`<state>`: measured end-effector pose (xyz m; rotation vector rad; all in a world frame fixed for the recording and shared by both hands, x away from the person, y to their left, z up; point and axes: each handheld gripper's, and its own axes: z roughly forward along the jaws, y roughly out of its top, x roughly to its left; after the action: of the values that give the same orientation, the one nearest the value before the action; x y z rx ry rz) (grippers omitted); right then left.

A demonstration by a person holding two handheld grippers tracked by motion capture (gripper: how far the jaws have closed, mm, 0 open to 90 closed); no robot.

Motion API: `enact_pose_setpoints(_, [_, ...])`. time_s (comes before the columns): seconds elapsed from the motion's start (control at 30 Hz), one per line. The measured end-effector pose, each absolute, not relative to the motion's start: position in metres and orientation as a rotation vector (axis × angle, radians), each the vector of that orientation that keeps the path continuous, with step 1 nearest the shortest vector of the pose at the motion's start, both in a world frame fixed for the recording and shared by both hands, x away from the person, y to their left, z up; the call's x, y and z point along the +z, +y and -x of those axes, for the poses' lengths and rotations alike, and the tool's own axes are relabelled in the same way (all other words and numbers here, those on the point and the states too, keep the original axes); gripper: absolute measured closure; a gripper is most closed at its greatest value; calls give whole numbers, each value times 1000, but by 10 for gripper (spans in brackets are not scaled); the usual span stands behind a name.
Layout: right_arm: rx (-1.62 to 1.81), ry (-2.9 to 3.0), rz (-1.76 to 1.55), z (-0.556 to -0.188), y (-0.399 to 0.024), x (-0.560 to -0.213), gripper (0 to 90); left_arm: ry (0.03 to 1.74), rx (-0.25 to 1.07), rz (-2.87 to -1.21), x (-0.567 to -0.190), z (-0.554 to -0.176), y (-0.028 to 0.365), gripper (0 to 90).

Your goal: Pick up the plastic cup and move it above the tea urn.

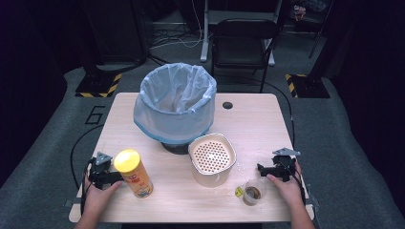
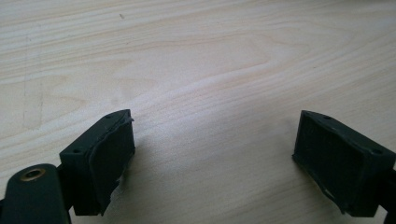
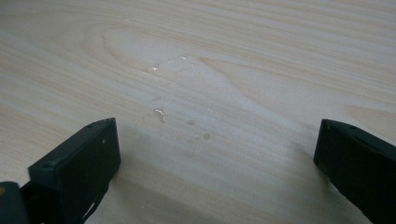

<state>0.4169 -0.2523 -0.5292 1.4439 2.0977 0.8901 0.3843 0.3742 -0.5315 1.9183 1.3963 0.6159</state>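
A yellow-lidded chip can (image 1: 133, 172) stands near the table's front left. Just left of it rests my left gripper (image 1: 102, 176), held by a hand. In the left gripper view its jaws (image 2: 212, 158) stand wide apart over bare wood, so it is open. A cream strainer pot (image 1: 212, 159) sits at the middle front. A small clear cup (image 1: 252, 192) with brown liquid stands at the front right, a yellow scrap (image 1: 238, 192) beside it. My right gripper (image 1: 274, 168) lies just behind the cup; its jaws (image 3: 215, 163) are open over wood with small wet spots (image 3: 161, 114).
A bin lined with a pale blue bag (image 1: 175, 102) stands on the table (image 1: 258, 124) behind the pot. A cable hole (image 1: 227, 105) lies at the back right. A folding chair (image 1: 241, 43) stands on the floor beyond the table.
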Motion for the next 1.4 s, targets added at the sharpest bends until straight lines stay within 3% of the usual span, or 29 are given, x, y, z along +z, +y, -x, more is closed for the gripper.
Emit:
enact_pose_setpoints(0.23, [894, 2090, -1444, -416, -252, -529, 21, 1379, 586, -1945, -531, -382, 375, 122])
enact_pose_setpoints(0.37, [914, 2099, -1444, -413, -252, -528, 84, 1379, 602, -1918, -532, -382, 374, 124])
enact_pose_setpoints(0.4, [933, 2082, -1422, -412, -252, -528, 157, 1377, 613, -1919, -532, -382, 374, 125])
enact_pose_setpoints(0.63, [952, 2086, -1416, -410, -249, -527, 182, 1378, 616, -1920, -532, -382, 374, 125])
enact_pose_setpoints(0.73, [951, 2094, -1399, -410, -250, -526, 275, 1380, 617, -1920, -532, -382, 374, 125])
enact_pose_setpoints(0.9, [962, 2119, -1391, -411, -249, -521, 350, 1381, 615, -1923, -532, -382, 374, 125])
enact_pose_setpoints(1.4, [1111, 2164, -1221, -406, -222, -451, 505, 1381, 618, -1925, -532, -382, 374, 126])
